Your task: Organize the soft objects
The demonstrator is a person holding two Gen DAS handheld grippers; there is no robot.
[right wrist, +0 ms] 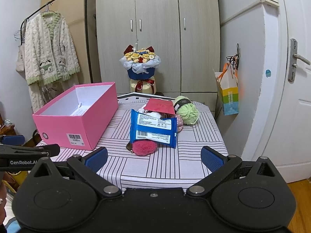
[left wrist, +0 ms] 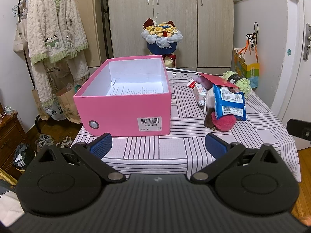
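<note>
An open pink box stands on the left of the striped table, with only a printed sheet inside. To its right lies a heap: a blue wipes pack, a red pompom, a green yarn ball, a red envelope and small plush pieces. My left gripper hangs open before the box's front wall. My right gripper hangs open just short of the pompom. Neither holds anything.
The striped tablecloth covers a small table with its front edge near both grippers. A flower bouquet stands behind the table, before a wardrobe. A robe hangs on a rack at left. A paper bag hangs by the door.
</note>
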